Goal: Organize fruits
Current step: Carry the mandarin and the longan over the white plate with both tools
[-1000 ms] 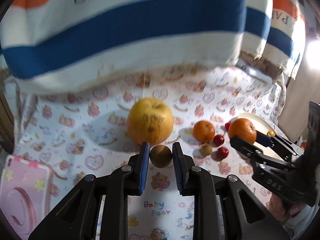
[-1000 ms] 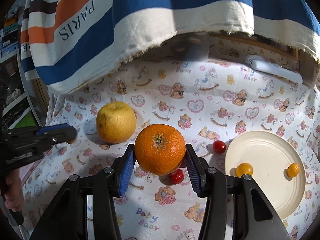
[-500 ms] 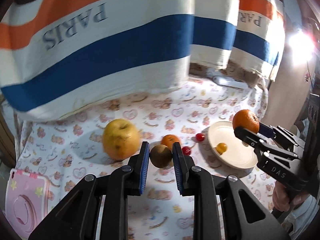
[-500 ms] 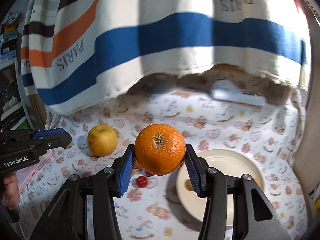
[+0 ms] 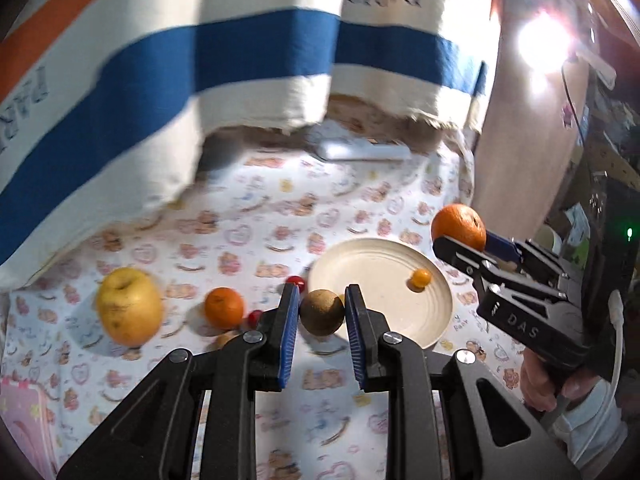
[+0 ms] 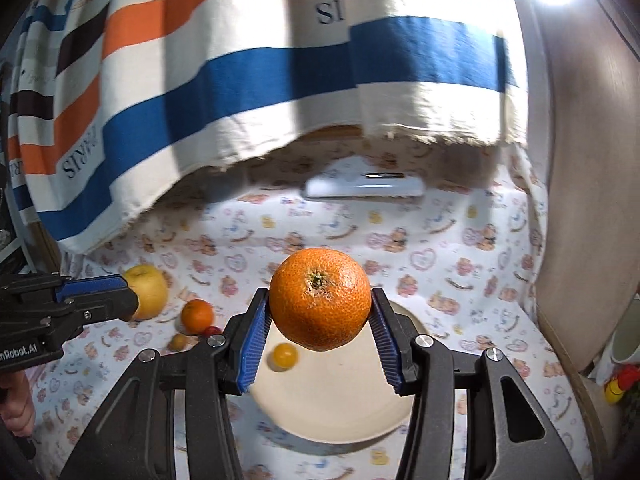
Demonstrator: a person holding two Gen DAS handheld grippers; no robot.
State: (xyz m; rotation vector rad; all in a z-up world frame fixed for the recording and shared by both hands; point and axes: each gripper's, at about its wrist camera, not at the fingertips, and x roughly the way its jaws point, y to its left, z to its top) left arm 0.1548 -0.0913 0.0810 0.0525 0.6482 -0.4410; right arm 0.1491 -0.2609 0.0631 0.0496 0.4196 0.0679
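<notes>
Striped curtain [image 6: 248, 80] hangs over bear-print tablecloth [image 6: 460, 248].

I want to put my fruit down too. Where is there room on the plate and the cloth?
The plate is nearly bare: only a small yellow tomato near its left edge. The bear-print cloth between plate and white remote is free too. Left of the plate is crowded: small orange, red cherry tomatoes, yellow apple.

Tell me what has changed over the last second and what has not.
Both grippers have lifted and swung toward the plate: the right gripper now holds its orange above it, and the left gripper brings the brown fruit to the plate's edge. Neither grip changed. The yellow apple and small orange stayed on the cloth.
</notes>
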